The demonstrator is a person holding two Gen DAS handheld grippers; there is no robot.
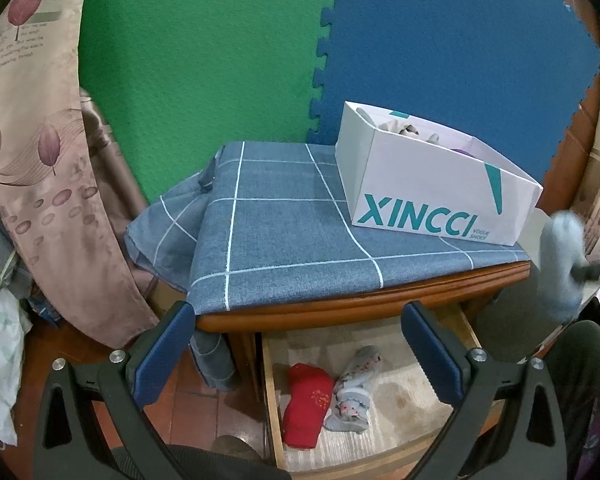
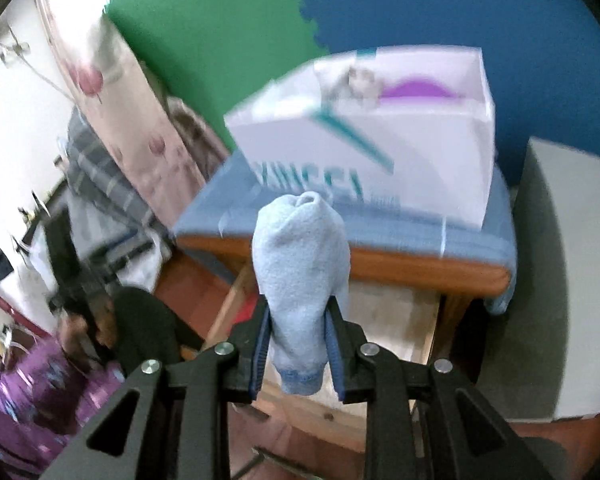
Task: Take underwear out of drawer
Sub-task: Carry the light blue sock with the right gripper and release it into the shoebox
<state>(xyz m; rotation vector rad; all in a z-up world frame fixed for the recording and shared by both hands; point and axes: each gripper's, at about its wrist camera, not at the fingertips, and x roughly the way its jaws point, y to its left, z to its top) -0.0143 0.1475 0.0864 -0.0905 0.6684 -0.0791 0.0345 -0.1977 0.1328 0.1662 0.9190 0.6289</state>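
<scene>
The wooden drawer (image 1: 272, 408) stands pulled open under the cabinet top. A red folded garment (image 1: 306, 404) and a grey patterned one (image 1: 354, 392) lie inside it. My left gripper (image 1: 300, 356) is open and empty, above the drawer's front. My right gripper (image 2: 300, 320) is shut on a rolled light-blue garment (image 2: 302, 264), held up in front of the cabinet; it also shows blurred in the left wrist view (image 1: 560, 264). The drawer (image 2: 392, 320) shows below it.
A white XINCCI shoe box (image 1: 432, 184) holding some clothes sits on the blue checked cloth (image 1: 284, 232) on the cabinet top; it also shows in the right wrist view (image 2: 380, 140). A floral curtain (image 1: 40, 160) hangs left. Green and blue foam mats (image 1: 220, 60) line the wall.
</scene>
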